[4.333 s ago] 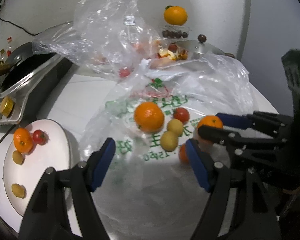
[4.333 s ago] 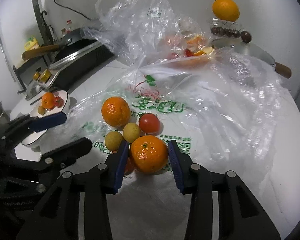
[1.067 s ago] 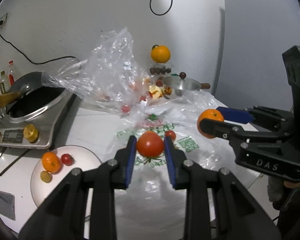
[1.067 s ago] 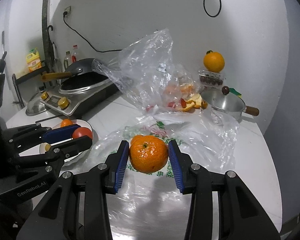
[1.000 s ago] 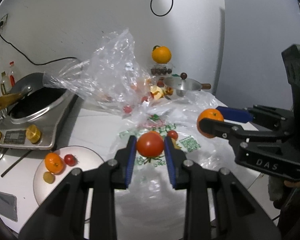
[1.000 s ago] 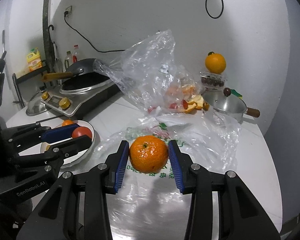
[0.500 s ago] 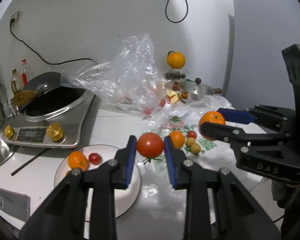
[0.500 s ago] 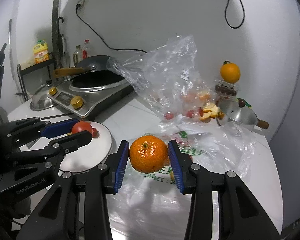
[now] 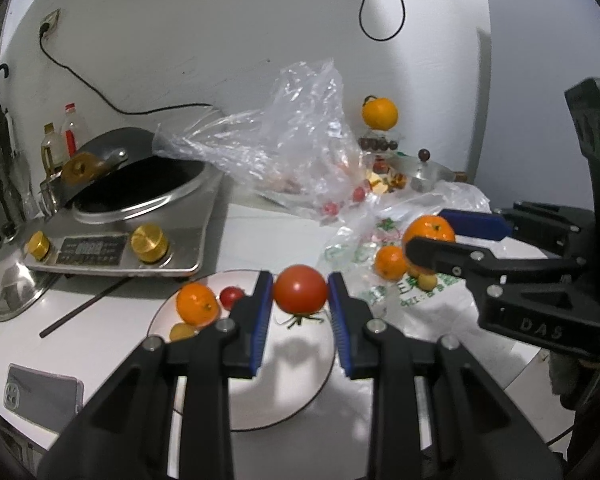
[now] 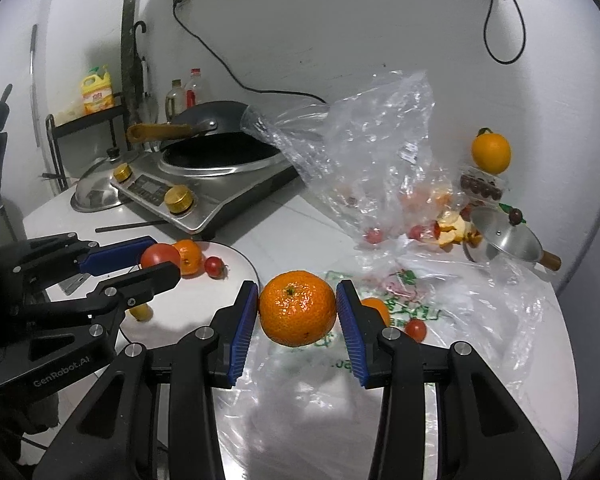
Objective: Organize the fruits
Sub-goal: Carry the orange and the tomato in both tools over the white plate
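Observation:
My left gripper (image 9: pixel 300 294) is shut on a red tomato (image 9: pixel 300 289), held in the air above the white plate (image 9: pixel 292 384). On that plate lie an orange (image 9: pixel 197 303), a cherry tomato (image 9: pixel 232 296) and a small yellow fruit (image 9: pixel 182 331). My right gripper (image 10: pixel 297 314) is shut on a large orange (image 10: pixel 297 313), hanging over the printed plastic bag (image 10: pixel 412 312) just right of the plate (image 10: pixel 204 304). On the bag remain an orange (image 9: pixel 390 263), a small yellow fruit (image 9: pixel 427 281) and a cherry tomato (image 10: pixel 415 329). The right gripper (image 9: pixel 432 236) also shows at the right of the left wrist view.
An induction cooker with a wok (image 9: pixel 140 208) stands behind the plate, a metal lid (image 9: pixel 12 284) to its left. A crumpled clear bag (image 9: pixel 292 152) with fruit, a steel pot lid (image 10: pixel 504 240) and an orange on a stand (image 10: pixel 491 153) sit at the back. A phone (image 9: pixel 40 390) lies near the table's front edge.
Both grippers have carried their fruit leftward: the tomato from over the printed bag to over the plate, the orange towards the plate's right edge. Both grips are unchanged.

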The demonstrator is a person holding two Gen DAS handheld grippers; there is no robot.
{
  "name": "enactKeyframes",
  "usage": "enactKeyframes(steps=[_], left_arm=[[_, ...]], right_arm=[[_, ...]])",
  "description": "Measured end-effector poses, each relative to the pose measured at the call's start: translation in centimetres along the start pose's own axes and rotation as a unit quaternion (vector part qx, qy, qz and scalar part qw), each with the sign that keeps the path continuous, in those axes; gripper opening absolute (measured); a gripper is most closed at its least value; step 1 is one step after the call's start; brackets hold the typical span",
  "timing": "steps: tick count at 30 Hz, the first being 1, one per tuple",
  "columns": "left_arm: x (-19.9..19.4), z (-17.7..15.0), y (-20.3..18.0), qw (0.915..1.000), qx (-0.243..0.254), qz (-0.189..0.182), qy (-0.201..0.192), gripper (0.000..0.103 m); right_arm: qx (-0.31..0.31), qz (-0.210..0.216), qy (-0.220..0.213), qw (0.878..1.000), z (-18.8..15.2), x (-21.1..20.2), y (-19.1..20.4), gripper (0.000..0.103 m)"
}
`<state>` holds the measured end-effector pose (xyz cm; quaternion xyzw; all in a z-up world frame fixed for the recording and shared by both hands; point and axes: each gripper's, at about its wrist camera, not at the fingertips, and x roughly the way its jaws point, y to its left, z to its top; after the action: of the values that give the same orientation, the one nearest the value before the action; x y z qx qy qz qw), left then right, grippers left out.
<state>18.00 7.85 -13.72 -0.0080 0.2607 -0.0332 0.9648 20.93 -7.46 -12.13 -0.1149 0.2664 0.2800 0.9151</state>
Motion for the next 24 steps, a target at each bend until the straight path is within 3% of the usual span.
enactKeyframes(steps=[24], left_arm=[[1.9, -4.9, 6.1, 0.9982, -0.041, 0.009, 0.043, 0.029]], right_arm=[[-0.035, 0.026, 0.047, 0.998, -0.4, 5.2, 5.7, 0.043]])
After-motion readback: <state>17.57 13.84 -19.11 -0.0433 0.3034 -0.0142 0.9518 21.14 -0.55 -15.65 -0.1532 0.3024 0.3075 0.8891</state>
